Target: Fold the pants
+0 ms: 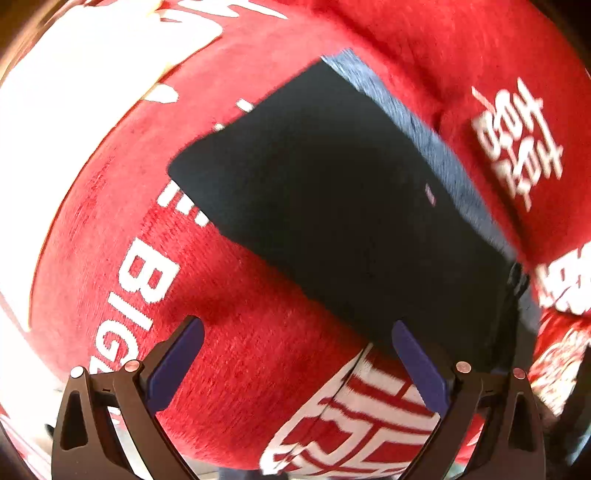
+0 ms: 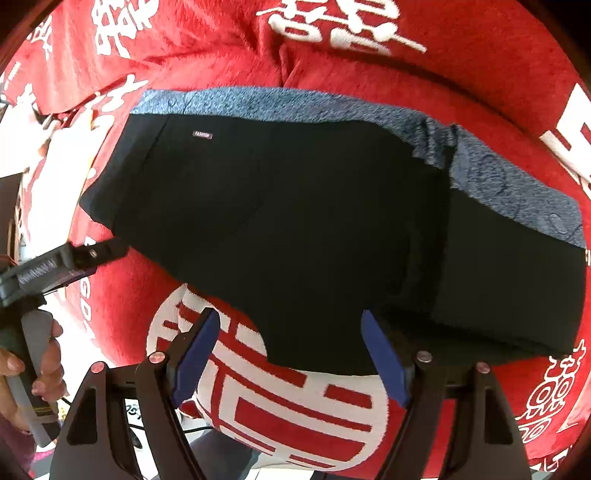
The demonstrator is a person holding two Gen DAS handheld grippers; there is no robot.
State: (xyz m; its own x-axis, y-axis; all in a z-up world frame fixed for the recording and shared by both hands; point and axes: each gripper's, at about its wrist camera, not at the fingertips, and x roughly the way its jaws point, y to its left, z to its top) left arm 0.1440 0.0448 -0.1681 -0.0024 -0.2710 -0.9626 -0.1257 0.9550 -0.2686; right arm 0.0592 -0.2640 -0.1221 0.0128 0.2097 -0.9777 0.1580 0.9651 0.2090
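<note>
My right claw (image 2: 290,354) stands wide open with nothing between its blue pads (image 2: 195,354). Below the gap lies a round white emblem (image 2: 280,398) with red bars, woven into the red blanket (image 2: 480,74) that carries everything here. My right-hand pad sits at the near edge of the pants (image 2: 295,221), though I cannot tell whether it touches the cloth.

My left claw (image 1: 297,363) is spread just as wide and holds nothing. Its left pad (image 1: 173,369) hangs over bare red pile, and its right pad overlaps the near corner of the pants (image 1: 332,206) in my view; contact I cannot judge. Under that claw the same emblem (image 1: 354,424) shows, and the white letters "BIG" (image 1: 142,284) run along the blanket to the left.

In the right wrist view I also see my left claw's black body (image 2: 55,269) at the left edge, its tip just beside the pants' left corner, with my left hand (image 2: 22,373) around the grey handle.

The pants lie folded into a flat, dark, roughly rectangular bundle in the middle of the blanket. A small label (image 2: 202,135) sits near their far left corner. Along their far edge a speckled blue-grey lining (image 2: 517,192) is exposed, wider toward the right, where the cloth bunches.

Beyond the pants the blanket rises in folds with large white characters (image 2: 332,26).
</note>
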